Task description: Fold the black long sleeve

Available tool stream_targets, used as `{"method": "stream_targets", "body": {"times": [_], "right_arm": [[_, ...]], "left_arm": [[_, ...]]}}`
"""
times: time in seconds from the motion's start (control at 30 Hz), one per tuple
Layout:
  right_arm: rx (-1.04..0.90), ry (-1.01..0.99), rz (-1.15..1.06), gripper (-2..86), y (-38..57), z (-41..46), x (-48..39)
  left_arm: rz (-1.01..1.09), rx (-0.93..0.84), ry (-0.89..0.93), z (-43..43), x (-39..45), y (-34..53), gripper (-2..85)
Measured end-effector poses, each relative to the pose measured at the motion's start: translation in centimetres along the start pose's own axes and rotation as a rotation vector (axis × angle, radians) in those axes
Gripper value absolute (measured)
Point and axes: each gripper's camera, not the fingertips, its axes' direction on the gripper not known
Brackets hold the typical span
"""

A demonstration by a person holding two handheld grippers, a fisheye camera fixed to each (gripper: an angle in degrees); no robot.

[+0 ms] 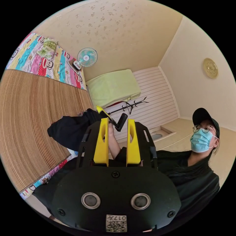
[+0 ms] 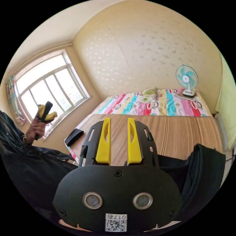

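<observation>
left hand-held gripper [image 1: 117, 123]: jaws standing apart, nothing between them; lifted off the bed and pointing back toward the person. Also showing small in the right gripper view [image 2: 46, 111], raised in a hand [image 2: 34, 130] in front of the window [image 2: 49, 86]; jaw gap there too small to tell.
right hand-held gripper [image 2: 118, 123]: jaws parted, gripping nothing, hovering over the mat. In the left gripper view [image 1: 109, 118] its yellow jaws are reaching the black garment; can't tell whether it is touching.
black long sleeve [image 1: 70, 129]: lying bunched on the bamboo mat, near the mat's edge closest to the person. In the right gripper view [image 2: 204, 172] it is sitting low and to the right, just beside the gripper body, one thick folded edge rising up.
bamboo mat [image 1: 32, 118]: covering most of the bed, lying over the cartoon sheet.
cartoon sheet [image 2: 152, 103]: showing past the far end of the mat and along its near edge.
fan [image 2: 186, 80]: standing upright on the sheet at the bed's far corner.
pillow [image 1: 48, 48]: small green one, lying on the sheet.
person [image 1: 196, 157]: leaning beside the bed, wearing dark clothes.
dark flat object [image 2: 73, 136]: lying at the mat's corner near the window side; can't tell what it is.
</observation>
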Motion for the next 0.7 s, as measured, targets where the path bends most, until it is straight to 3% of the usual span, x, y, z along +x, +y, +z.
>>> {"method": "stream_targets", "body": {"times": [0.1, 0.13, 0.17, 0.23, 0.3, 0.37, 0.53, 0.7], "right_arm": [[-0.561, 0.062, 0.133, 11.6, 6.8, 11.7, 6.0], [-0.582, 0.055, 0.184, 10.6, 9.9, 13.2, 7.2], [-0.507, 0.032, 0.198, 10.2, 10.8, 12.4, 7.4], [-0.306, -0.261, 0.400, 7.1, 12.2, 8.6, 9.3], [-0.066, -0.495, 0.436, 5.5, 12.8, 5.2, 9.6], [0.067, -0.597, 0.371, 4.4, 12.3, 2.1, 8.7], [0.446, -0.942, -0.020, 2.6, 7.3, -8.2, 4.8], [0.448, -0.943, -0.552, 2.2, 3.4, -16.4, -4.2]], "left_arm": [[-0.014, 0.005, -0.085, -0.9, -0.6, -0.2, 10.5], [-0.036, 0.024, -0.082, -1.6, -1.3, -0.2, 10.3], [-0.061, 0.048, -0.062, -2.3, -2.1, -0.1, 10.0], [-0.101, 0.081, -0.039, -3.5, -3.1, -0.1, 9.6], [-0.124, 0.105, -0.050, -4.6, -3.6, 0.0, 9.0], [-0.163, 0.102, -0.104, -5.6, -4.2, -0.1, 9.7], [-0.248, 0.107, -0.032, -5.9, -6.2, -1.3, 13.1], [-0.268, 0.081, 0.142, -4.1, -7.0, -3.8, 17.7]]}}
